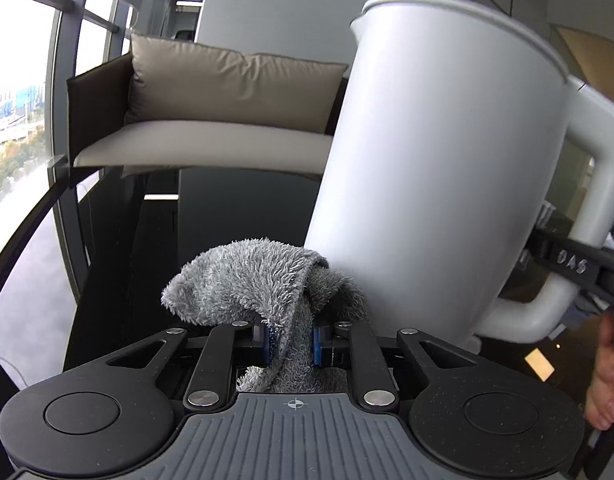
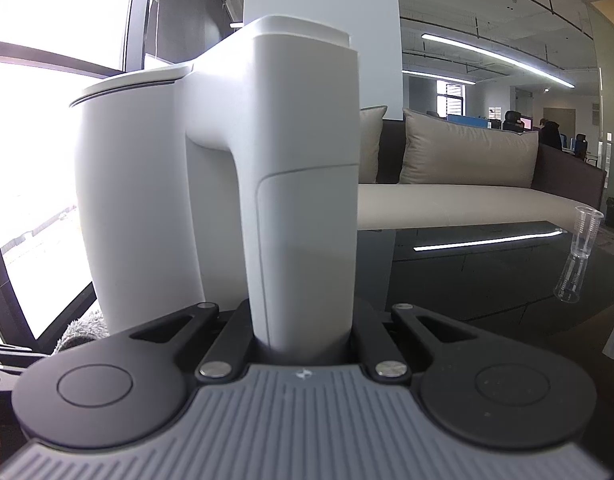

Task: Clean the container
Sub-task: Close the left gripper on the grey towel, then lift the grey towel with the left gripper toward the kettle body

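My right gripper point(image 2: 303, 344) clamps the white kettle's handle point(image 2: 307, 208); a clear plastic cup point(image 2: 585, 234) stands on the glossy black bench point(image 2: 487, 280).

Office lounge: sofa point(image 2: 467, 200), distant desks point(image 2: 507, 120).

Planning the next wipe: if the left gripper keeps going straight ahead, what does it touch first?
Probably the kettle: the cloth in the left gripper already meets its lower wall.
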The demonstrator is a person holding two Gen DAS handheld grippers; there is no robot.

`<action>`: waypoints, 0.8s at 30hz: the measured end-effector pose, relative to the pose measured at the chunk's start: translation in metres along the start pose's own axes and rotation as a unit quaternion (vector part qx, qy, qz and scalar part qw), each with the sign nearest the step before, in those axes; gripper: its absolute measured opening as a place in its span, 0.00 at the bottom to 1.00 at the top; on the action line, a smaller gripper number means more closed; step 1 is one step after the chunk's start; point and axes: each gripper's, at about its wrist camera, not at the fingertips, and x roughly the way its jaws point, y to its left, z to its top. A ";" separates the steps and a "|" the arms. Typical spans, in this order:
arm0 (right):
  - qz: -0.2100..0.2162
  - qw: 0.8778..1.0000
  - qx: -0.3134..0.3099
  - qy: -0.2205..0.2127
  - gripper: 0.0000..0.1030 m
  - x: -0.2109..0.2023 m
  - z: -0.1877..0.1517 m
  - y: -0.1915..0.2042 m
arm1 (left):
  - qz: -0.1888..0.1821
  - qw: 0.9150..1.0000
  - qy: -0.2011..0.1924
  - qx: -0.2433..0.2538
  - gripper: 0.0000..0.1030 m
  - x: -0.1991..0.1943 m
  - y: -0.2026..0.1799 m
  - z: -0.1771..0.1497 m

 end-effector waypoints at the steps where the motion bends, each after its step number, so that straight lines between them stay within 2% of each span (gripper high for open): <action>1: 0.003 1.000 -0.001 0.000 0.02 0.000 0.000 0.000 | -0.008 1.000 -0.013 0.003 0.15 -0.007 -0.002 0.004; 9: 0.007 1.000 -0.001 0.002 0.02 0.003 0.006 -0.008 | -0.066 0.993 -0.091 0.034 0.15 -0.049 -0.034 0.026; 13: 0.005 1.000 -0.001 0.001 0.02 0.008 0.007 -0.008 | -0.094 0.988 -0.112 0.045 0.15 -0.058 -0.053 0.032; 20: 0.004 1.000 0.001 0.002 0.02 0.018 0.010 -0.006 | -0.139 0.980 -0.139 0.034 0.15 -0.067 -0.075 0.041; 24: 0.003 1.000 0.004 0.001 0.02 0.015 0.003 0.000 | -0.152 0.978 -0.141 0.033 0.16 -0.065 -0.080 0.039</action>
